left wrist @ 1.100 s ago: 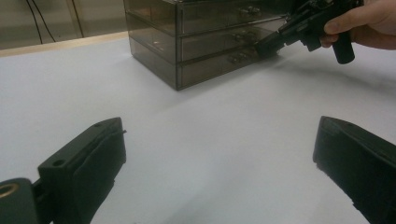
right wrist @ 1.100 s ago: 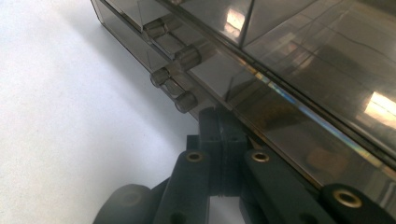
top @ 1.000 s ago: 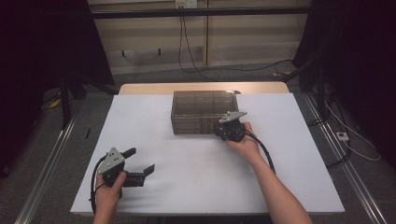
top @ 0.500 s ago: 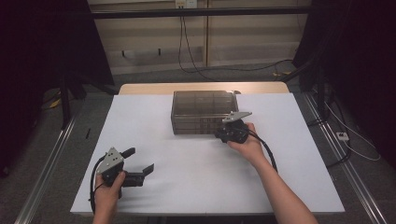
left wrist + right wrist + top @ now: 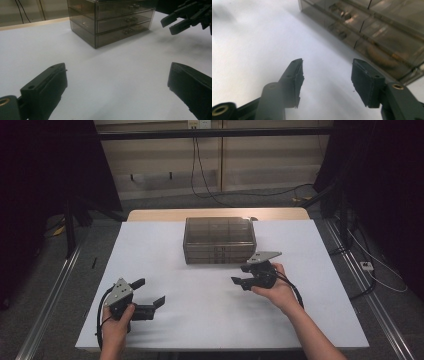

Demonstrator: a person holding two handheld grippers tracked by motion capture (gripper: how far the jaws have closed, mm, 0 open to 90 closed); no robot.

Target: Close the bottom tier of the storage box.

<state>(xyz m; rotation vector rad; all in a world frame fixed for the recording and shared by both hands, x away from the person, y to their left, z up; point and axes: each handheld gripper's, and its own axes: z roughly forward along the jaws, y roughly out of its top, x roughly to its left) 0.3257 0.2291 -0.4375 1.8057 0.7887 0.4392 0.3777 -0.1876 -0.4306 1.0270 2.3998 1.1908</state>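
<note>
A smoky see-through drawer cabinet [image 5: 219,240] stands at the far middle of the white table [image 5: 210,325], all drawers pushed in. My right gripper [image 5: 239,275] hovers just in front of its right corner, clear of it. Its jaws have just been opening, and in the right gripper view they stand apart over bare table with nothing between them [image 5: 327,71]. The cabinet [image 5: 374,27] lies up and to the right there, with a tan shape dimly seen in a lower drawer. My left gripper [image 5: 150,291] rests open at the near left, its jaws wide [image 5: 117,82], facing the cabinet [image 5: 112,22] and the right gripper [image 5: 175,21].
A strip of bare wood [image 5: 150,214] shows along the table's far edge behind the cabinet. Metal rails [image 5: 50,295] run along the floor on both sides, and cables [image 5: 365,265] lie to the right.
My right gripper has drawn back from the cabinet's front toward the person, and its jaws have gone from shut to apart. The left gripper has stayed where it was.
</note>
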